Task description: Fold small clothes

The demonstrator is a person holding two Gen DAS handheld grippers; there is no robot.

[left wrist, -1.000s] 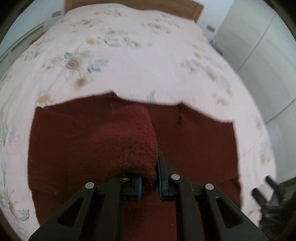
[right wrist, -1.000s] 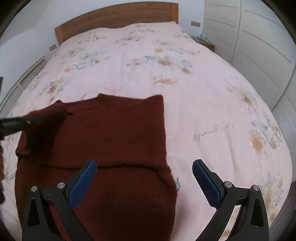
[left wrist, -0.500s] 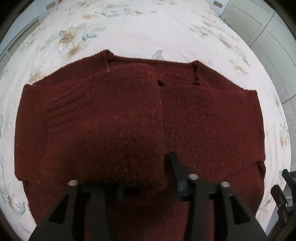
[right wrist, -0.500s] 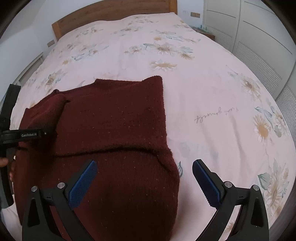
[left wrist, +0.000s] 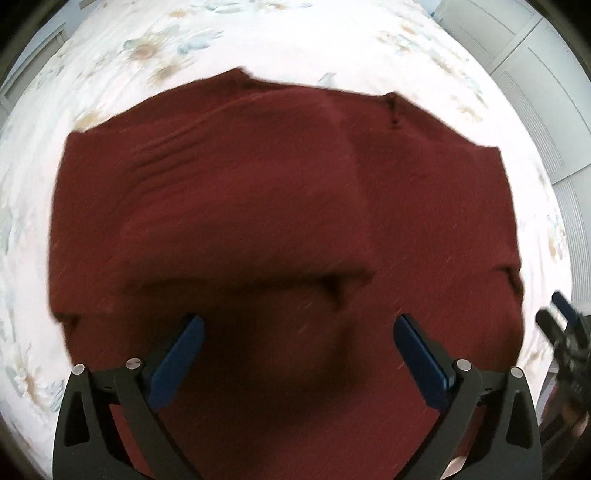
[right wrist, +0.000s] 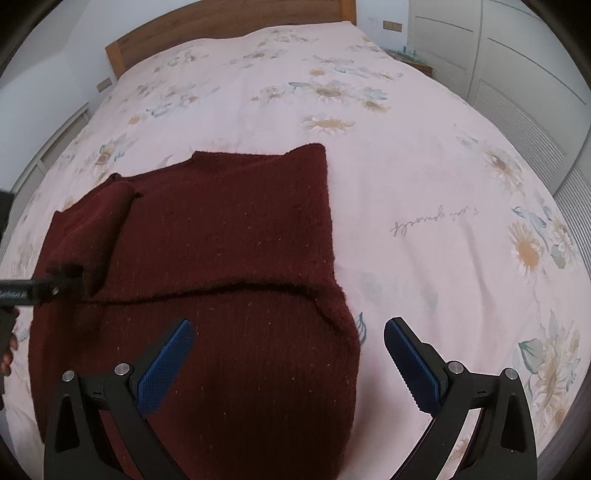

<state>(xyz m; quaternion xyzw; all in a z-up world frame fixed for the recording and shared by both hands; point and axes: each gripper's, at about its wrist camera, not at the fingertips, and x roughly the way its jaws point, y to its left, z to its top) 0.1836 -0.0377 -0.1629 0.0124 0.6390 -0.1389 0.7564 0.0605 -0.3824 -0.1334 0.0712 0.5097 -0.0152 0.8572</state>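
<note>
A dark red knit sweater (left wrist: 280,206) lies flat on the bed, also in the right wrist view (right wrist: 221,258). Its sleeve (left wrist: 240,221) lies folded across the body; the same sleeve (right wrist: 92,229) shows at the sweater's left side. My left gripper (left wrist: 297,347) is open and empty just above the sweater, near the sleeve's end. It shows in the right wrist view (right wrist: 44,288) as a dark bar at the left edge. My right gripper (right wrist: 286,354) is open and empty over the sweater's right edge. It appears in the left wrist view (left wrist: 565,325) at the far right.
The bed (right wrist: 406,184) has a pale floral cover. A wooden headboard (right wrist: 221,26) stands at the far end. White wardrobe doors (right wrist: 517,92) are on the right. A bedside stand (right wrist: 413,62) is by the headboard.
My left gripper, shut on the sleeve a second ago, carried it across the sweater and has opened, leaving the sleeve lying on the body. My right gripper stayed open and hardly moved.
</note>
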